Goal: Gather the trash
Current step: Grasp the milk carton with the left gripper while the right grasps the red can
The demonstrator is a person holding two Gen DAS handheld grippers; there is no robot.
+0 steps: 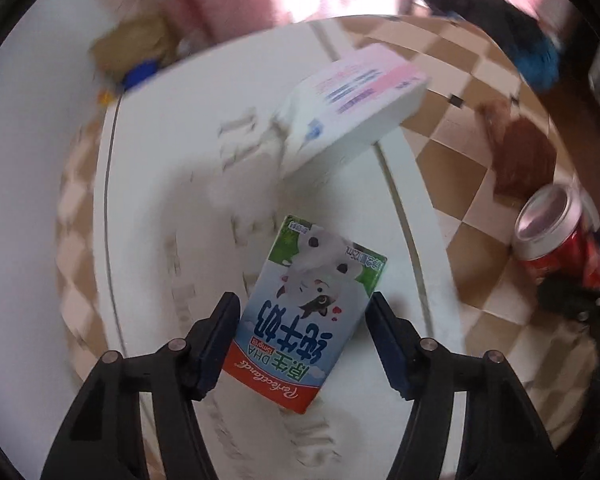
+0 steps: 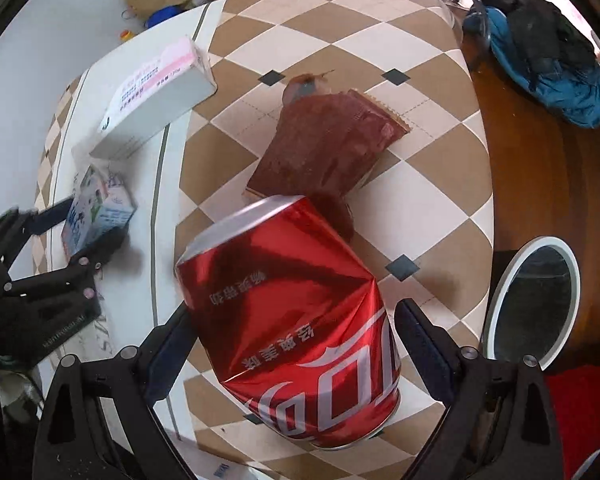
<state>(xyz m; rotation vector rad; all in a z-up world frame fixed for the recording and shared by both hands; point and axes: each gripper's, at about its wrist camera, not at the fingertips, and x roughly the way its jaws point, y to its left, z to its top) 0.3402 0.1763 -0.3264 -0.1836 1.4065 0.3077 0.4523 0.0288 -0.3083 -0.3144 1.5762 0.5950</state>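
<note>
Between each tool's pads: left tool [image 1: 302,344] grasps milk carton [image 1: 306,314], right tool [image 2: 296,354] grasps dented can [image 2: 296,316].

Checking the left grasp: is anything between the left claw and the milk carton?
Nothing visible is in the way. The milk carton already sits between the fingers of the left claw, with both pads at its side edges. The white box lies beyond the carton and apart from it, so it is not in the way.

The left gripper [image 1: 302,320] points straight down, its two dark fingers closed against the sides of a small milk carton [image 1: 304,312]. The right gripper [image 2: 292,344] also points down, its fingers flanking a dented red can [image 2: 292,312].
</note>
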